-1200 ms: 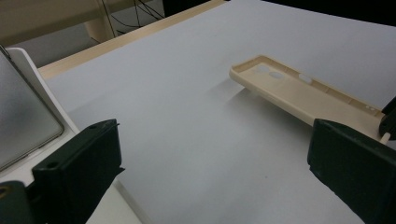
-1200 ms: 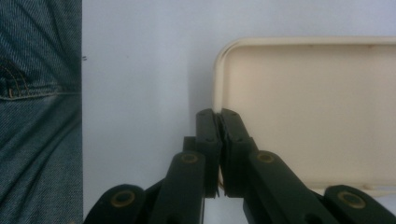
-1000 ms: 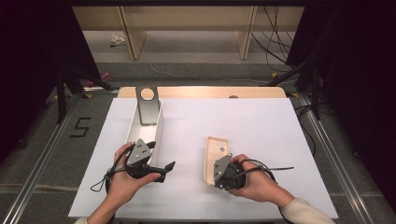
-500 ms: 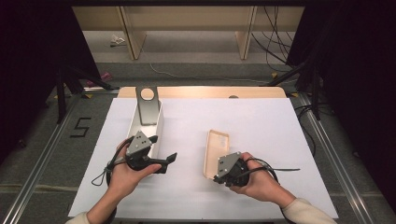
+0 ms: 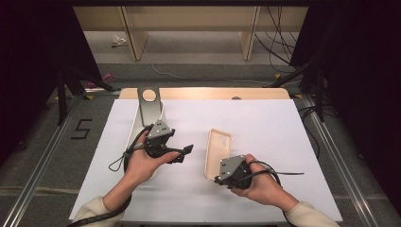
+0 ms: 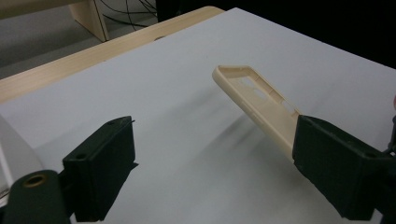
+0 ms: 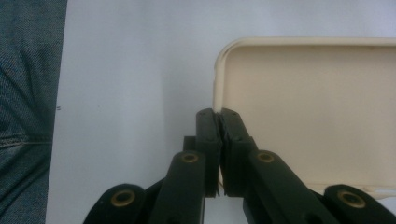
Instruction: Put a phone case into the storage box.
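My right gripper pinches the thin rim of a light, bendy phone case. The left gripper, jaws lately narrowing yet empty, should take the stiffer opposite edge.

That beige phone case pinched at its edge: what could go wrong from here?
1. The right gripper holds the phone case by one thin side wall near a corner, so it might slip or twist out.
2. The case is tilted off the white table; if it slips, it would likely drop flat.
3. The left gripper, its jaws just been closing with nothing between them, points toward the case and could knock it loose.
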The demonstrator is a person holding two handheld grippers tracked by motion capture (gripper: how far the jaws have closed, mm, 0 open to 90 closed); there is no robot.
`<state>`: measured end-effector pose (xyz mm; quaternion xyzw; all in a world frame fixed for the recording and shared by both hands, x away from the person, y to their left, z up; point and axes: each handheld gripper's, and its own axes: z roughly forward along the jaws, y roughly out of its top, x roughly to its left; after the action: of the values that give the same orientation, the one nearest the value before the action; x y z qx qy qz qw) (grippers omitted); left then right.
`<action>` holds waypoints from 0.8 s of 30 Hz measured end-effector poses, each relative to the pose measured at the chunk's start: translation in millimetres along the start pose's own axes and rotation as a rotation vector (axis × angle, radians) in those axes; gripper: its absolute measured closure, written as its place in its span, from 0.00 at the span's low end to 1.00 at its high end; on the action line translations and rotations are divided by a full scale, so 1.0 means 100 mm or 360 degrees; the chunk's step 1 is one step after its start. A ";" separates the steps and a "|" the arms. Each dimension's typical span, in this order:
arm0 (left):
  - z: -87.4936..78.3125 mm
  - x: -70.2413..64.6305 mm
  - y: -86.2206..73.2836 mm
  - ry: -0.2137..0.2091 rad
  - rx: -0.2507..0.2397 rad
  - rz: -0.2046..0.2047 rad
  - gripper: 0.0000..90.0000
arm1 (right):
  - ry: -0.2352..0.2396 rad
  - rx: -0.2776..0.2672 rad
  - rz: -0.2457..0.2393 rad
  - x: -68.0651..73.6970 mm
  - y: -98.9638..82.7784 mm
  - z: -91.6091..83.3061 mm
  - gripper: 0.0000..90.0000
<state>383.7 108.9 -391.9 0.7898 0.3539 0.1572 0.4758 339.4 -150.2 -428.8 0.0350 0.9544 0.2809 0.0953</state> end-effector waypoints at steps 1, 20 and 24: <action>0.03 0.00 0.03 -0.0007 0.0003 -0.0008 0.16 | -0.0008 -0.0008 -0.0005 0.00 0.00 0.00 0.98; 0.67 -0.05 0.37 -0.0040 0.0273 -0.0149 0.36 | -0.0014 -0.0023 -0.0032 0.04 0.07 0.01 0.98; 0.76 -0.03 0.39 -0.0043 0.0307 -0.0223 0.44 | -0.0034 -0.0027 -0.0051 0.05 0.08 0.02 0.98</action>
<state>442.3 47.1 -395.3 0.8072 0.4152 0.0780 0.4122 335.5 -141.9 -426.7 0.0219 0.9513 0.2871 0.1101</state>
